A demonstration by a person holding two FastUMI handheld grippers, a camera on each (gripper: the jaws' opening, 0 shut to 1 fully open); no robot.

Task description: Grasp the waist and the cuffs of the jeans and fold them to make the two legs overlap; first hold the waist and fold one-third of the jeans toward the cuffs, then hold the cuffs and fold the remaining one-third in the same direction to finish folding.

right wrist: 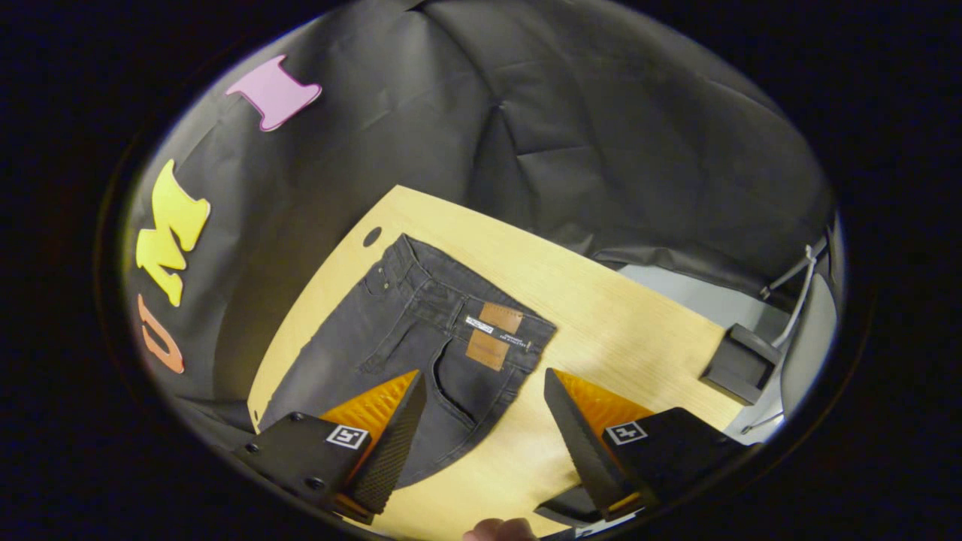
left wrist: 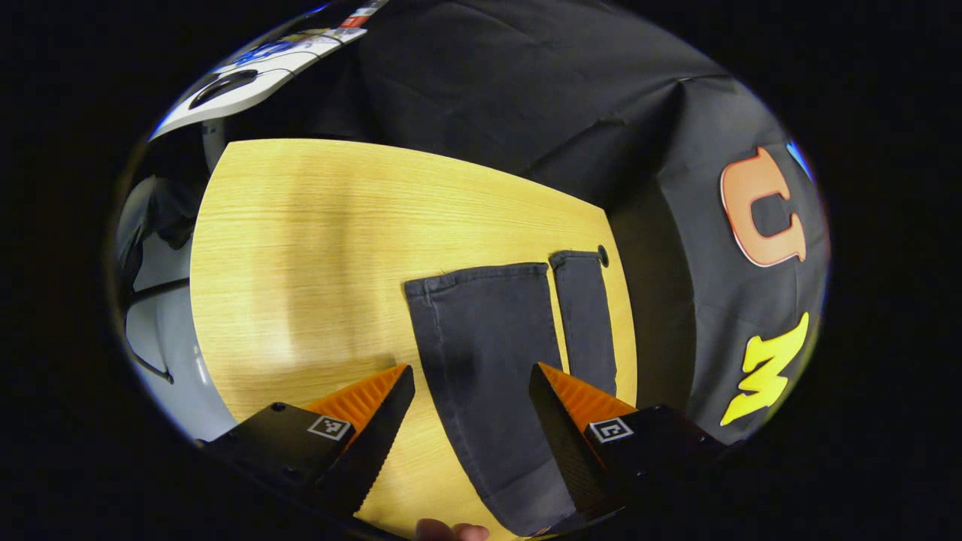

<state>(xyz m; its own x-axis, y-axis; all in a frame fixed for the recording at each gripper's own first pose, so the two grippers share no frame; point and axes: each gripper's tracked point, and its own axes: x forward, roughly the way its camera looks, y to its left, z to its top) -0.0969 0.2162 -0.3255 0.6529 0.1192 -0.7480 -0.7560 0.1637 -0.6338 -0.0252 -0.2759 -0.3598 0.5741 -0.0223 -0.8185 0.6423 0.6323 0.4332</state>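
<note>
Both claws wide open, nothing held: our left gripper (left wrist: 471,373) hangs over the jeans (left wrist: 488,361) cuffs, right gripper (right wrist: 485,379) over the waist (right wrist: 458,297), wooden table (left wrist: 301,248) underneath.

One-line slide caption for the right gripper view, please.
Open right gripper above the waist of dark grey denim jeans lying flat on a light wooden table.

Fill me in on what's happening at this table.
A person holds a gripper in each hand above dark jeans spread flat on a wooden table. The left gripper hangs open over the cuffs; the right gripper hangs open over the waist. Neither touches the cloth, and the legs lie side by side, unfolded.
</note>
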